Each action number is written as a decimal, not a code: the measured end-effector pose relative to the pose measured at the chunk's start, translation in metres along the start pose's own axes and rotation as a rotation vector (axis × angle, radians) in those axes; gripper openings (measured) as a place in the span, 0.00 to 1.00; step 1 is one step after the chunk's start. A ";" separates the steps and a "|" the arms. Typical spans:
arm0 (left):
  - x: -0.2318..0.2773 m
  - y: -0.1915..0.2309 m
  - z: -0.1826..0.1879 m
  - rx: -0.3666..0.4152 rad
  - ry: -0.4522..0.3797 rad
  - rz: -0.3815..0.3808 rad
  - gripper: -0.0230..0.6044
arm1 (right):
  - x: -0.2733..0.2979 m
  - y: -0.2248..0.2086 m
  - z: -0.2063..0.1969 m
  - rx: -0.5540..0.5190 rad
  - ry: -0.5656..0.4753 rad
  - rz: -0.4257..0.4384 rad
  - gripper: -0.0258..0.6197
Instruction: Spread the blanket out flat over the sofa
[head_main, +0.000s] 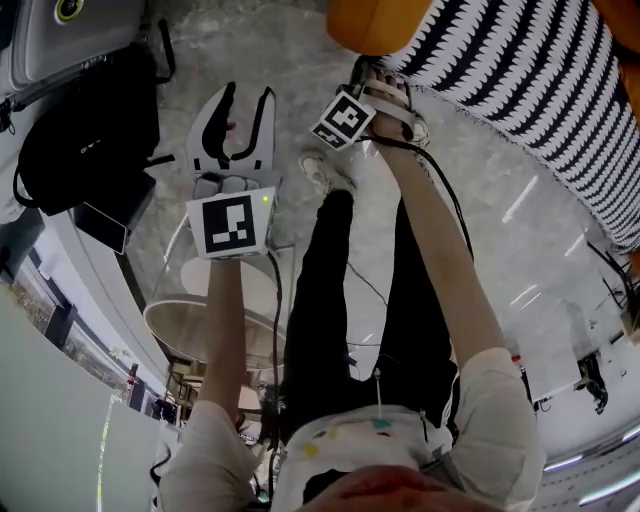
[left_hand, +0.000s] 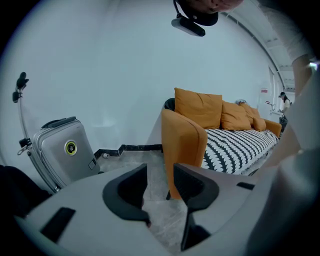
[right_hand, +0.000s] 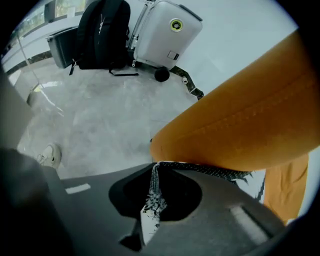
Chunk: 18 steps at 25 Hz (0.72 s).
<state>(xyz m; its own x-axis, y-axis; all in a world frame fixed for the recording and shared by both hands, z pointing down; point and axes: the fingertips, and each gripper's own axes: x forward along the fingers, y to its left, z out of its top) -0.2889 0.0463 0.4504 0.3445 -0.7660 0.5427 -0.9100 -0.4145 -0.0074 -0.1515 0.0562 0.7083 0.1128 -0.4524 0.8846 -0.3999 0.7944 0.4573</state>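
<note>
Blanket (head_main: 540, 90): woven, black-and-white scalloped pattern, fringed edge, draped on orange upholstered sofa (head_main: 370, 25). Right gripper (right_hand: 155, 175) pinches its hem; left gripper (head_main: 243, 105) jaws apart, empty.

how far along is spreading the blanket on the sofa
Done: the blanket lies along the sofa seat. In hand: the right gripper is shut on the blanket's edge beside the orange armrest; the left gripper is open and empty above the floor. Left: drawing that edge out and smoothing it flat.
</note>
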 end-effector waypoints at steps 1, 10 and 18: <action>0.001 -0.003 0.001 0.000 0.000 -0.002 0.30 | 0.001 -0.003 -0.007 -0.027 0.016 -0.005 0.05; 0.005 -0.007 -0.029 0.015 0.008 -0.003 0.30 | 0.025 0.026 -0.023 -0.193 0.126 0.004 0.05; 0.011 0.000 -0.030 0.016 0.023 0.013 0.30 | 0.038 0.028 -0.009 -0.253 0.168 0.034 0.05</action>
<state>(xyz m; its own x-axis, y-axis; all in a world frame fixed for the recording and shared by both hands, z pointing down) -0.2920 0.0521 0.4814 0.3269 -0.7598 0.5620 -0.9105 -0.4126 -0.0282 -0.1503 0.0654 0.7553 0.2609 -0.3674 0.8927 -0.1693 0.8930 0.4170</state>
